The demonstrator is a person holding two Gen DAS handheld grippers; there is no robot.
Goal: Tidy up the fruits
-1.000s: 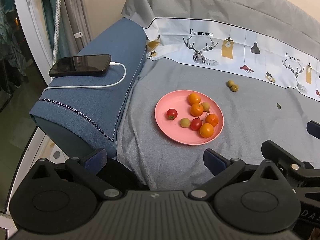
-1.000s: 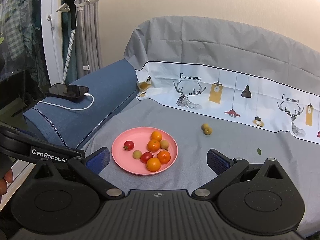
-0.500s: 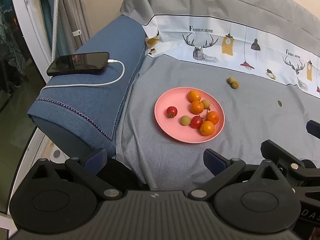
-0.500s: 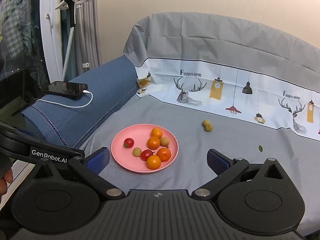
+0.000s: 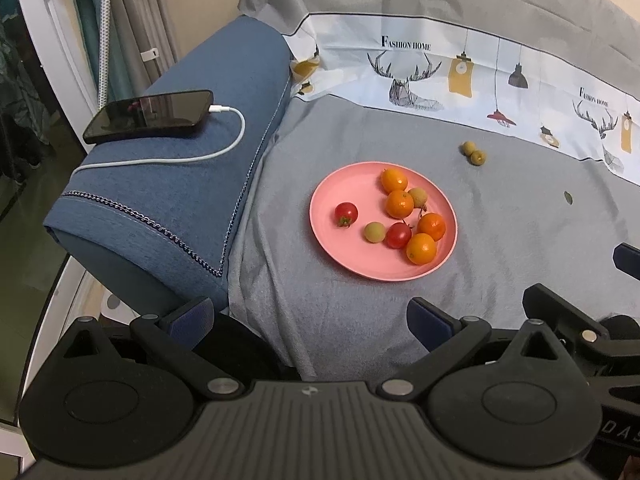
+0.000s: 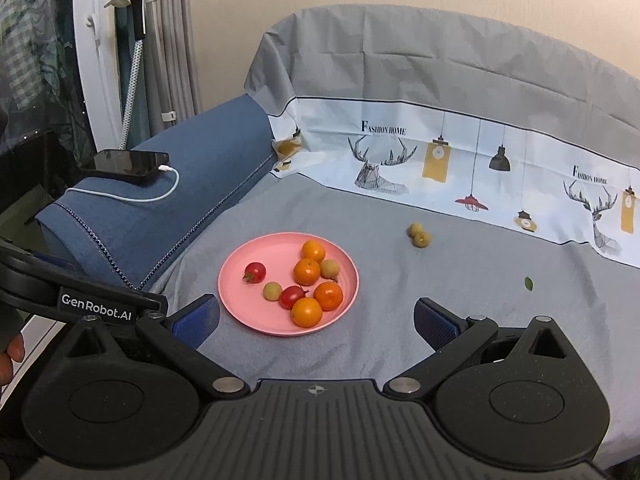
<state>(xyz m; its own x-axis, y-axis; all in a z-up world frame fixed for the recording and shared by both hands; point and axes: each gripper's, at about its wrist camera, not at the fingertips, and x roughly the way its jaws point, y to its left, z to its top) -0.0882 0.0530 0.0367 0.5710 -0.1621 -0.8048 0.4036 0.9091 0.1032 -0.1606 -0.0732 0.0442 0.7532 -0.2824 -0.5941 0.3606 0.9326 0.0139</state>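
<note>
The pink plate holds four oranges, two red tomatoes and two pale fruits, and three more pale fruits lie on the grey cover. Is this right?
Not quite. Only two pale fruits lie on the grey cover, touching each other, beyond the pink plate. The right wrist view shows this; the rest is correct.

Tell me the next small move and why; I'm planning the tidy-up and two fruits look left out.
Probably reach the open right tongs forward, past the round pink plastic plate, toward the two small yellow-green round fruits lying together on the grey sheet. The other fruits already sit on the plate, both tongs are empty, and that pair lies on the right side.
</note>
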